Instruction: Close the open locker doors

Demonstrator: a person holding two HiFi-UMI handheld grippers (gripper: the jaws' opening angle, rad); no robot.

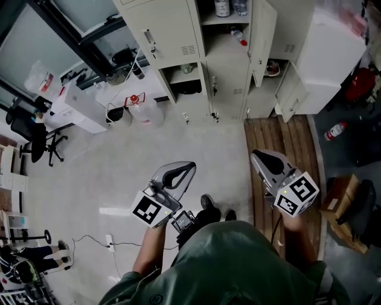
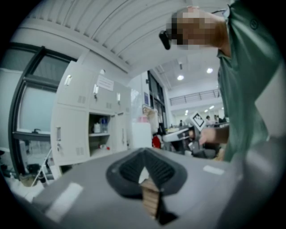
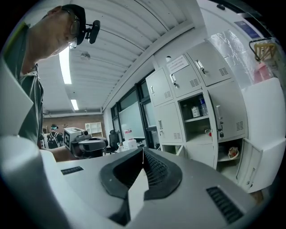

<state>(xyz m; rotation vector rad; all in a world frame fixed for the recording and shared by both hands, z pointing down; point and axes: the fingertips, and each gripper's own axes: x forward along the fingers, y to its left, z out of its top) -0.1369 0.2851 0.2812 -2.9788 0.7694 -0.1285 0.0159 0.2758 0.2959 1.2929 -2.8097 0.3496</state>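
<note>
The left gripper (image 1: 189, 165) is held in the lower middle of the head view, with its marker cube (image 1: 152, 209) toward the person. In the left gripper view its two jaws are seen pressed together at the tip (image 2: 144, 152), and nothing is caught between them. The right gripper (image 1: 256, 155) is held at the lower right over a strip of wooden floor (image 1: 280, 143). Its jaws are likewise brought together to a point (image 3: 143, 151) (only a thin seam is seen between the ribbed pads), and nothing is gripped or touched. Both tools are carried in the air, well apart from the lockers (image 1: 178, 36), which are set along the top of the head view.

Several locker doors are seen open. An upper door (image 1: 262, 36) is swung out at the top centre right, beside shelves on which bottles (image 1: 229, 7) are kept. A lower door (image 1: 290, 89) is swung out toward the right, next to a white box (image 1: 330, 53). A lower compartment (image 1: 184, 83) left of centre is also uncovered. In the right gripper view the same open shelves (image 3: 196, 114) and the lower door (image 3: 250, 165) are shown at the right of the frame. In the left gripper view the lockers (image 2: 85, 129) are placed at the left.
</note>
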